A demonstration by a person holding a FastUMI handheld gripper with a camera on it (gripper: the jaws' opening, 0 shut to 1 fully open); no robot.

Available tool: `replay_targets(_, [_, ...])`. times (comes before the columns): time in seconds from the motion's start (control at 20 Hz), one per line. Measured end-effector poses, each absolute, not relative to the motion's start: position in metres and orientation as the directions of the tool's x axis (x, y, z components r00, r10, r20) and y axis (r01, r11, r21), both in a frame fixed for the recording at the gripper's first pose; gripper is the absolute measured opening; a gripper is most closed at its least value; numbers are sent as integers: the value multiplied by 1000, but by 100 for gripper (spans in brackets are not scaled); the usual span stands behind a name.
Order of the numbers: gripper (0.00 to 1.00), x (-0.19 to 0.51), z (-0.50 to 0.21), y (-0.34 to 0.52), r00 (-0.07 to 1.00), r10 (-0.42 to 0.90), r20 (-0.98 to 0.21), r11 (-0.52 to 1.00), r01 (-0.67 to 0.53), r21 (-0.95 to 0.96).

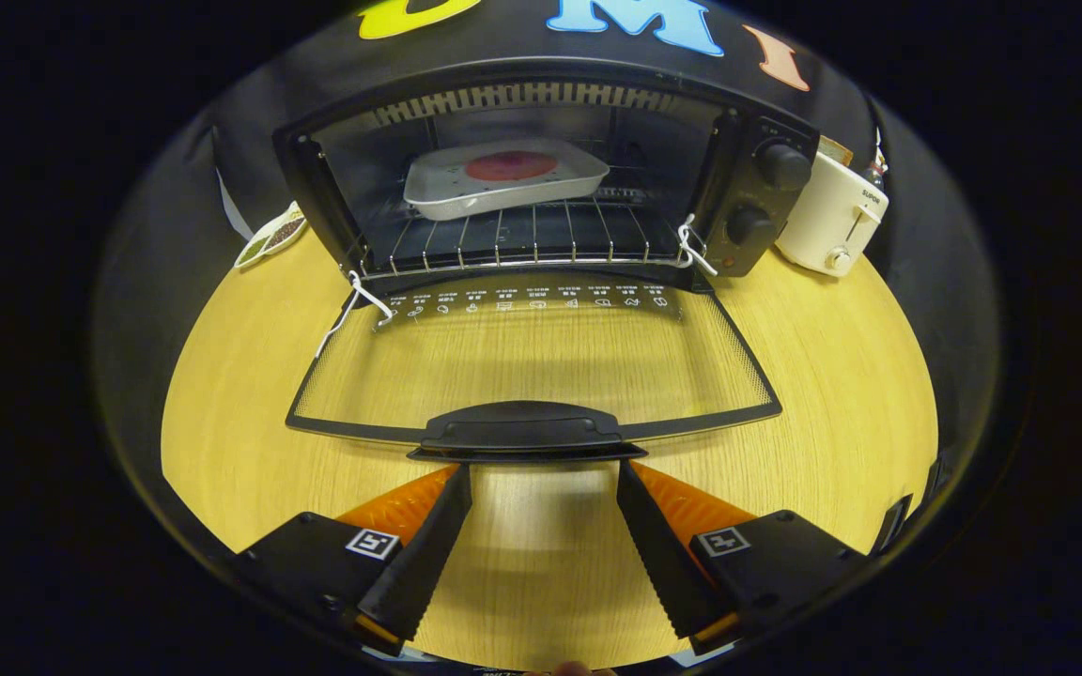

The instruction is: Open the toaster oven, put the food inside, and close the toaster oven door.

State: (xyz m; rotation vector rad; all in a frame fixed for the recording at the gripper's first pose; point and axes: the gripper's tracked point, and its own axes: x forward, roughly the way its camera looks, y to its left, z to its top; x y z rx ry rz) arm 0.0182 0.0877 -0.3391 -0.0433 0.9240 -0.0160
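- The toaster oven stands at the far side of the wooden table, against the booth wall, with a white toaster just beside its knob panel and a small dish near its other side.
- Its glass door is folded fully down and lies flat over the table, its long edge running crosswise to the fingers, with bare tabletop on either side of it.
- The door handle sits on the near edge of the door, pointing at the gripper.
- The gripper's fingers are spread wide with nothing between them; their tips lie just under the near edge of the handle, one at each end, and I cannot tell whether they touch it.
- A white tray with a round red piece of food rests on the wire rack inside the oven, well beyond the fingers, long side across the opening and slightly skewed.
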Motion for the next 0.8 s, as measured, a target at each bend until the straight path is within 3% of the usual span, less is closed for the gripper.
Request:
replay_targets(0.2, [99, 15, -308, 91, 658, 26, -753, 1000, -26, 12])
replay_targets(0.5, [99, 37, -219, 94, 796, 103, -597, 989, -18, 147])
replay_targets(0.8, [99, 57, -102, 62, 948, 40, -316, 998, -22, 61])
